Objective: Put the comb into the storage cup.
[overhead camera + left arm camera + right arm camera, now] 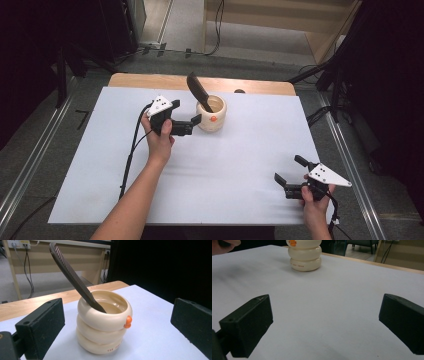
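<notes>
A cream cup (212,116) shaped like stacked rings stands on the white sheet (225,165) near the table's back. A dark comb (198,91) leans in it, its upper end tilted left. In the left gripper view the cup (103,325) has a small orange knob (128,322) on its side, and the comb (72,277) rises out of it. My left gripper (186,112) is open just left of the cup, jaws apart and facing it without touching. My right gripper (290,169) is open and holds nothing near the front right corner, far from the cup (305,255).
The wooden table edge (150,80) shows behind the sheet. A small dark object (239,91) lies at the back edge. Black cables trail from both grippers toward the front. Floor rails (30,165) and dark stands flank the table.
</notes>
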